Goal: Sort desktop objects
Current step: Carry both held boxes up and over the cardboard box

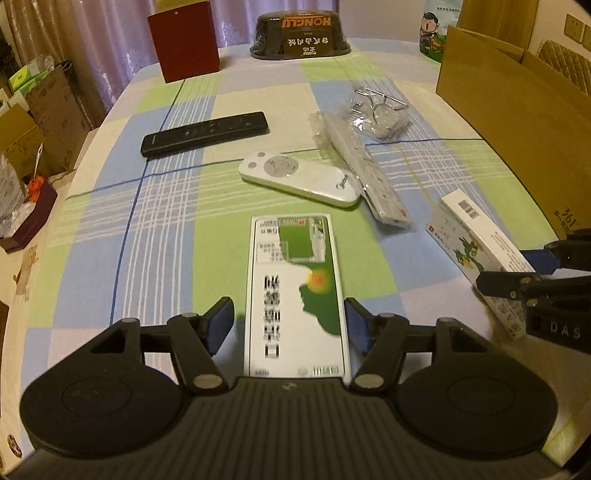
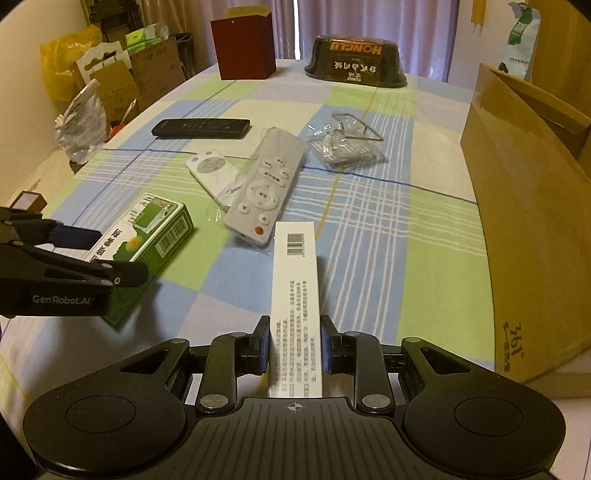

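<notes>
Nearby, 3 remotes point(image 2: 258, 184) crowd ahead; right gripper point(image 2: 295, 345) clamps white box point(image 2: 295, 280), left gripper point(image 1: 290, 325) straddles green box point(image 1: 295, 291), spread.

Checked tablecloth point(image 1: 166, 229), curtains point(image 2: 369, 22) behind.

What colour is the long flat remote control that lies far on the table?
Black. The remote control shows best in the left wrist view.

A checked cloth point(image 1: 177, 206) covers the desk; pale curtains point(image 2: 369, 18) hang behind, cardboard boxes point(image 2: 122, 81) crowd the left, wall switches point(image 1: 578, 27) show at right.
</notes>
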{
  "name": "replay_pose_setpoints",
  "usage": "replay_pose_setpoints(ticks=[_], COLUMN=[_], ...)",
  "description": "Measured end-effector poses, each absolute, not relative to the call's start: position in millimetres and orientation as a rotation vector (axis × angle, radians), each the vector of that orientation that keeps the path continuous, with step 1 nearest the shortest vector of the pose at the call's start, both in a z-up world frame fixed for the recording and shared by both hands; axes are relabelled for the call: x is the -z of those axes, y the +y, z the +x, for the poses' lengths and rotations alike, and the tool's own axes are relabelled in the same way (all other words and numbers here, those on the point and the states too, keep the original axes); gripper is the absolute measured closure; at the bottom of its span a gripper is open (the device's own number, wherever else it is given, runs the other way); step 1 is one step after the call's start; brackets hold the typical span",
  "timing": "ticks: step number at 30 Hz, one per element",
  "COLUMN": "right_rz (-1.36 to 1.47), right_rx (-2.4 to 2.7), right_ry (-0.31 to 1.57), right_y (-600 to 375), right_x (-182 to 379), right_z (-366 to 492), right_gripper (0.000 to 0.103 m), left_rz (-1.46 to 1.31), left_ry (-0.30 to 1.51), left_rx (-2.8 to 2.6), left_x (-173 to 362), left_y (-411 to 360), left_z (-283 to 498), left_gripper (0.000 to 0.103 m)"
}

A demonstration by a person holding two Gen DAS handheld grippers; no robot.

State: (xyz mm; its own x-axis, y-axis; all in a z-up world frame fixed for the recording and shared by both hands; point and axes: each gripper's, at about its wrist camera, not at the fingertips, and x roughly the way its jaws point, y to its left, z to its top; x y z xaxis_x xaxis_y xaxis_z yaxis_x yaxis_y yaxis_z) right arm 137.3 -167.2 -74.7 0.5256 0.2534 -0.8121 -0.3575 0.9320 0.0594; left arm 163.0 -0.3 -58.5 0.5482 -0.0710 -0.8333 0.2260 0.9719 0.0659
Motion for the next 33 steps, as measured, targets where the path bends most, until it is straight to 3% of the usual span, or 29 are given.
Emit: replay_pose_setpoints(ticks=[10, 33], right_rz=[-0.125, -0.064], right_rx=[-0.359, -0.296], right_ry=[0.950, 0.798], right_y=[-167, -208], right_x=[80, -5], right_z=[147, 104], right_gripper=[0.078, 0.078], left_rz=[0.195, 0.216], left_ry=[0.996, 0.886], left_rx=[0.191, 0.252], left_x=[68, -2], left_y=[-6, -38], left_z=[169, 127], left_gripper=[0.052, 0.052])
